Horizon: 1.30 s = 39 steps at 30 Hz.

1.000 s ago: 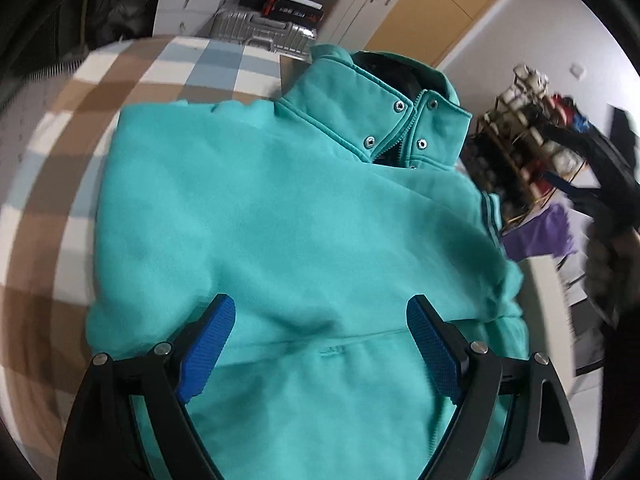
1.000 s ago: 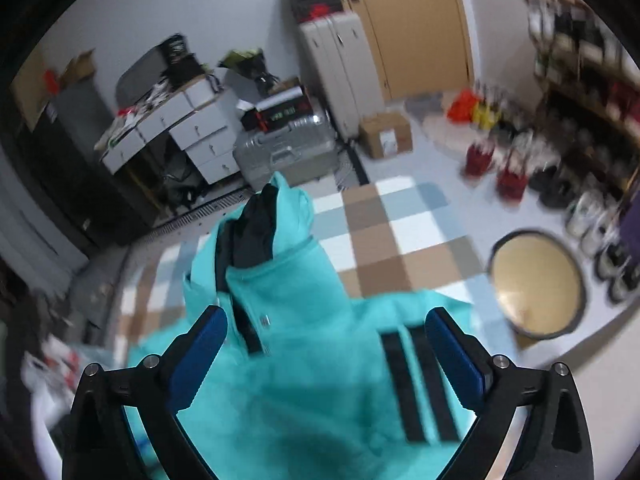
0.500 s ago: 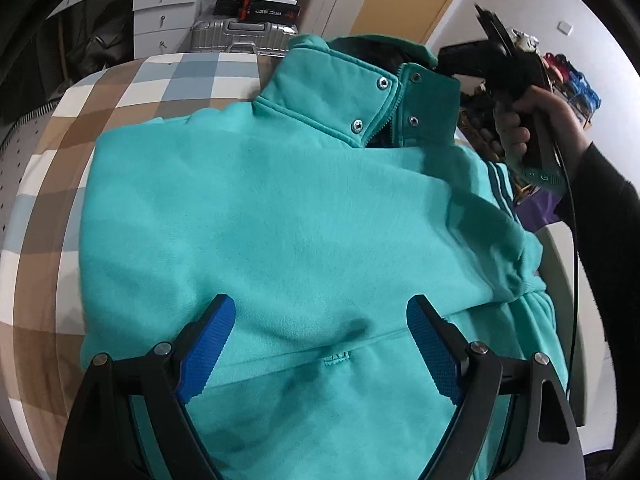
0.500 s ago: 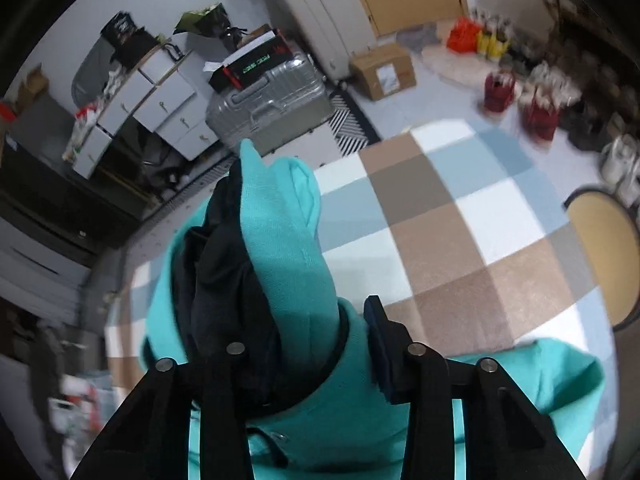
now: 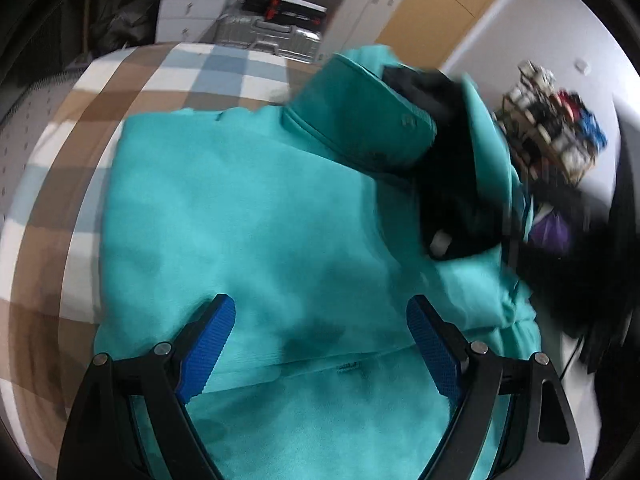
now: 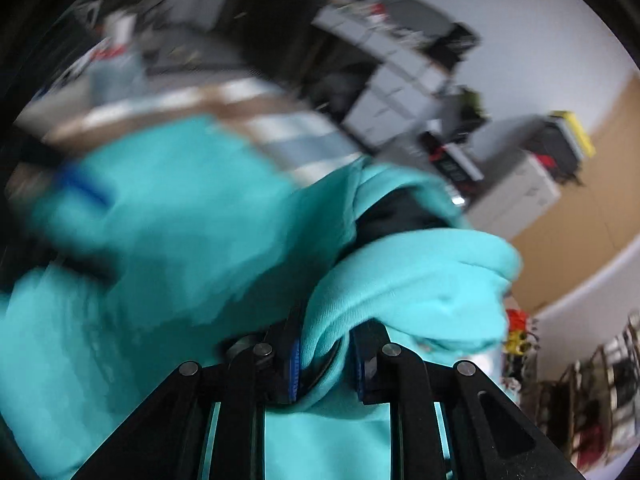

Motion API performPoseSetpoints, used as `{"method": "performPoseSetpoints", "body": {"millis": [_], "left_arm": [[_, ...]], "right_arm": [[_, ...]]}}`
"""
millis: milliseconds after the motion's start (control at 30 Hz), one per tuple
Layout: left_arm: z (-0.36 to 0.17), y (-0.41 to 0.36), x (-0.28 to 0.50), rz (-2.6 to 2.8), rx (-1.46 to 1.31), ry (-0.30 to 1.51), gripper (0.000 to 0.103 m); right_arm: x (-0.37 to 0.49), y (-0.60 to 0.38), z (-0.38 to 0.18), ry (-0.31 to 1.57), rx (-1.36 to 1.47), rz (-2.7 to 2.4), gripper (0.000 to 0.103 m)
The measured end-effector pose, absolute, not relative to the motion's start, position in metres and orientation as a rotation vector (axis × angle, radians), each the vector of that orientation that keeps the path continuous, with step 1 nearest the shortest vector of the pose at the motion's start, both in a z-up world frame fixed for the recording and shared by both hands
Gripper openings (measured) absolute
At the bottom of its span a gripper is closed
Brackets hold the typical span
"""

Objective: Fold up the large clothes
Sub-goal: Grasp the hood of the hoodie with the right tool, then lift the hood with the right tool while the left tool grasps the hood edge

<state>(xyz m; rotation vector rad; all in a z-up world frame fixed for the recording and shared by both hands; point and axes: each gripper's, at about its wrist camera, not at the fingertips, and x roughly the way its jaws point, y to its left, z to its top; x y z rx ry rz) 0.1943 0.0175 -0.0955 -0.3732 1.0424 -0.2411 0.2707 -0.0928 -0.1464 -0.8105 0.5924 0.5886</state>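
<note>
A teal jacket (image 5: 248,232) with a black lining lies partly folded on a checked table (image 5: 80,128). My left gripper (image 5: 320,340) is open, its blue pads (image 5: 208,344) hovering just above the jacket's lower part. My right gripper (image 6: 326,364) is shut on the jacket (image 6: 400,288) near the collar and lifts that part; the black lining (image 6: 392,212) shows in the fold. In the left wrist view the collar (image 5: 360,120) is raised and blurred with motion. The right gripper itself is hidden there.
A silver suitcase (image 5: 272,36) and white drawers (image 5: 192,4) stand beyond the table's far edge. A shoe rack (image 5: 560,136) stands at the right, with a purple item (image 5: 552,232) below it. White cabinets (image 6: 516,192) show in the right wrist view.
My right gripper closed on the jacket's collar and has swung it up and over, with blur. The collar has opened, showing the black lining. My left gripper stays open over the jacket.
</note>
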Motion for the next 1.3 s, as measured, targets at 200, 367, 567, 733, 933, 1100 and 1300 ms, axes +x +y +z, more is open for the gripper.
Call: {"method": "performPoseSetpoints", "body": {"millis": [200, 367, 567, 733, 933, 1100, 1300], "left_arm": [[-0.100, 0.023, 0.192, -0.247, -0.397, 1.065, 0.084], [-0.097, 0.016, 0.188, -0.249, -0.336, 1.067, 0.084], [-0.098, 0.017, 0.190, -0.250, -0.341, 1.076, 0.084], [-0.099, 0.014, 0.189, -0.248, -0.308, 1.076, 0.084], [-0.100, 0.006, 0.189, -0.233, -0.236, 1.071, 0.085], [-0.101, 0.000, 0.189, -0.226, -0.187, 1.067, 0.084], [-0.098, 0.002, 0.187, -0.233, -0.200, 1.067, 0.084]], "right_arm": [[0.253, -0.110, -0.146, 0.729, -0.669, 0.635, 0.068], [0.295, -0.166, -0.089, 0.745, -0.297, 0.610, 0.079], [0.387, -0.223, -0.051, 0.771, 0.074, 0.393, 0.087], [0.453, -0.228, -0.044, 0.827, 0.153, 0.238, 0.087], [0.524, -0.207, -0.081, 1.124, 0.232, 0.178, 0.085], [0.536, -0.180, -0.111, 1.230, -0.079, -0.014, 0.010], [0.472, -0.151, -0.062, 0.828, -0.329, 0.109, 0.007]]}}
